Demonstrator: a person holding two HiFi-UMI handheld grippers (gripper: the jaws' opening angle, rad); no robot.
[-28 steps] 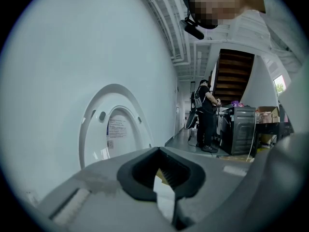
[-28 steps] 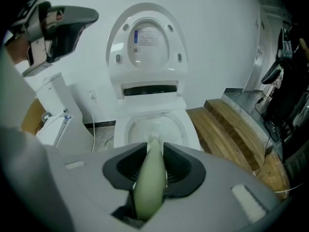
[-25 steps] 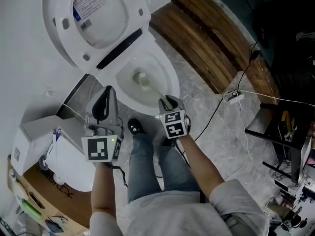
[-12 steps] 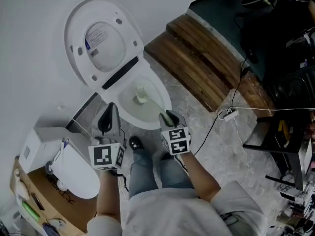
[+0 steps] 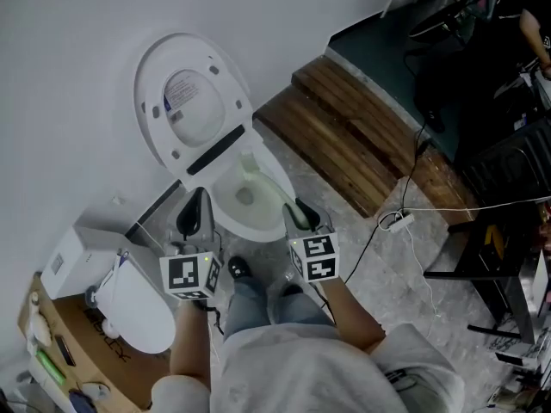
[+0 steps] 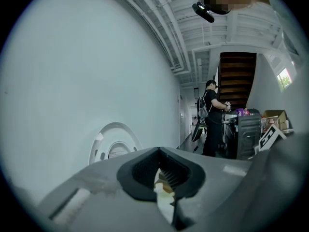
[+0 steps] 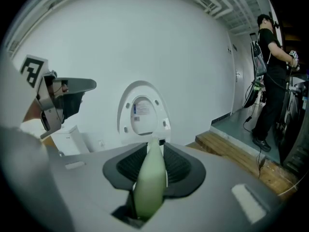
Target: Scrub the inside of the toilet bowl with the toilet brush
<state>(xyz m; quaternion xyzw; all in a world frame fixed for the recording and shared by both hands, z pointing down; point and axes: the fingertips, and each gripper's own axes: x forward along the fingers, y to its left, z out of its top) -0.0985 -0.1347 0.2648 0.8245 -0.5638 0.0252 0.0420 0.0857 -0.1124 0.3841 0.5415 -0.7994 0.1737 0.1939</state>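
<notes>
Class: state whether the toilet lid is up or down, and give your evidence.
Up. The lid stands raised by the wall, underside showing, and the bowl lies uncovered.

White toilet bowl, open, against the far wall, seat and lid tipped upright behind it. Pale-green toilet brush with a slim handle, clamped at its near end between the jaws of the right gripper. Slants from above the near right rim down toward the far left, brush head low against the bowl's far inner wall.
</notes>
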